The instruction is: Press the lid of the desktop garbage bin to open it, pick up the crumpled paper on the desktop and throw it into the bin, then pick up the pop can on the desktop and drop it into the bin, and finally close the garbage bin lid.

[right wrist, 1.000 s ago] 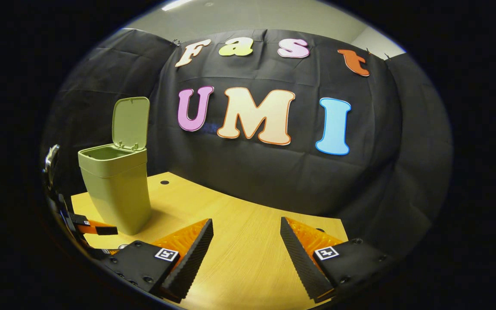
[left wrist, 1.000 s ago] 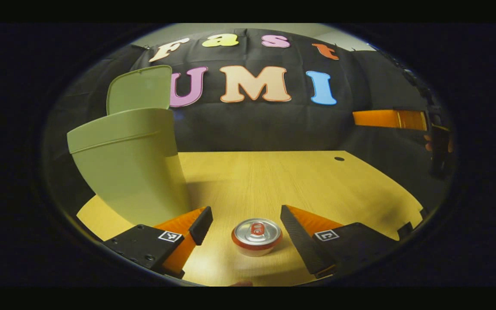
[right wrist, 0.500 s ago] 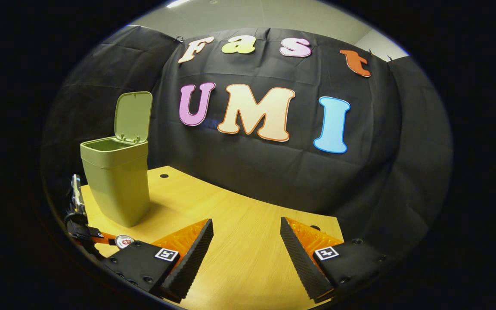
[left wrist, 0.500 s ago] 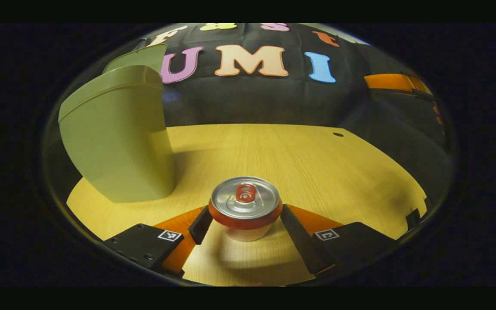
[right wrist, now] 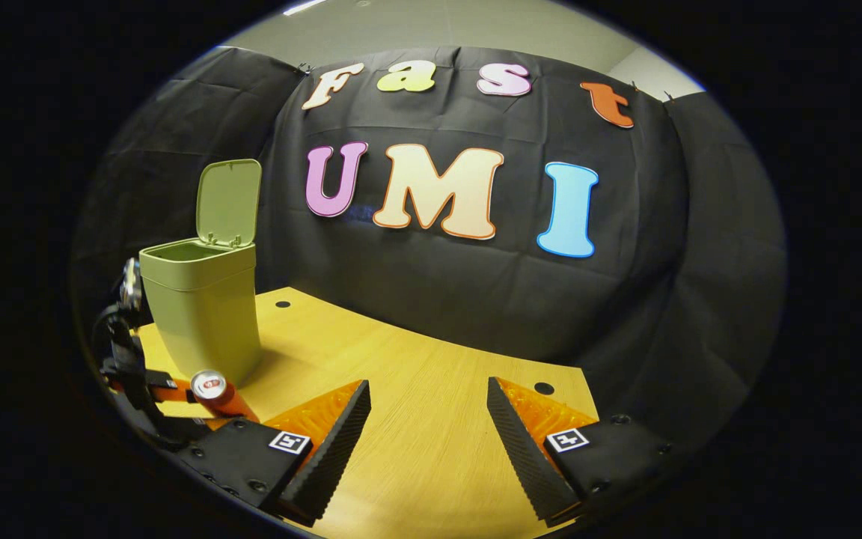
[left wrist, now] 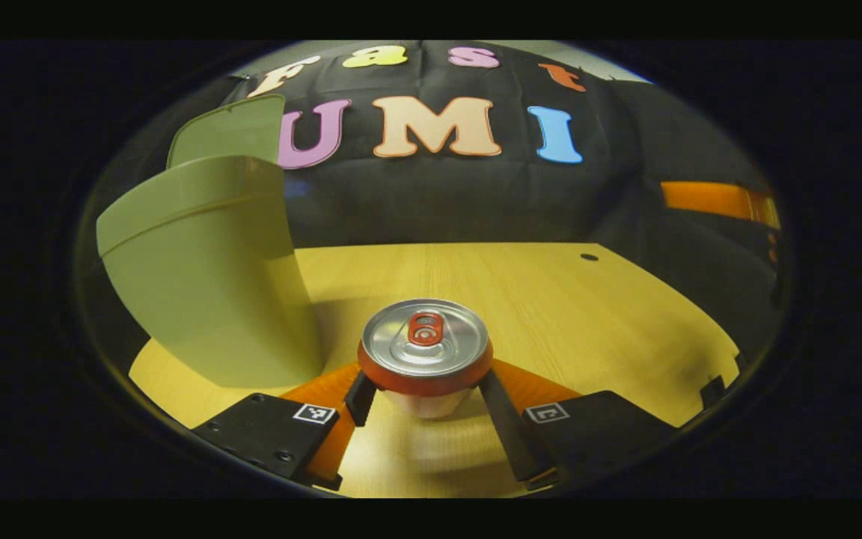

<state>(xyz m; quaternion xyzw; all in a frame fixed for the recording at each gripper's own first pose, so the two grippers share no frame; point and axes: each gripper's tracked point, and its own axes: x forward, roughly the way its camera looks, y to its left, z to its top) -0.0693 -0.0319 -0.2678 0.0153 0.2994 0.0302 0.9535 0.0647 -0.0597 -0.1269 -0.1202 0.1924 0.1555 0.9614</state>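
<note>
Wood-grain desktop (left wrist: pixel 551 314) fills the lower half of both views. At the left of the frame stands the green garbage bin (right wrist: pixel 203 314), its lid (right wrist: pixel 229 202) upright, so opening looks done; no crumpled paper lies on the desk, likely binned already. Dropping the can and closing the lid remain. Low centre, the left gripper (left wrist: pixel 422 393) has both fingers pressed on the upright pop can (left wrist: pixel 425 352). The right gripper (right wrist: pixel 429 430) hangs wide open, holding nothing.

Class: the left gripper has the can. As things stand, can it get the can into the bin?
Probably yes: the left gripper grips the can, the bin stands beside it, and its lid is up.
</note>
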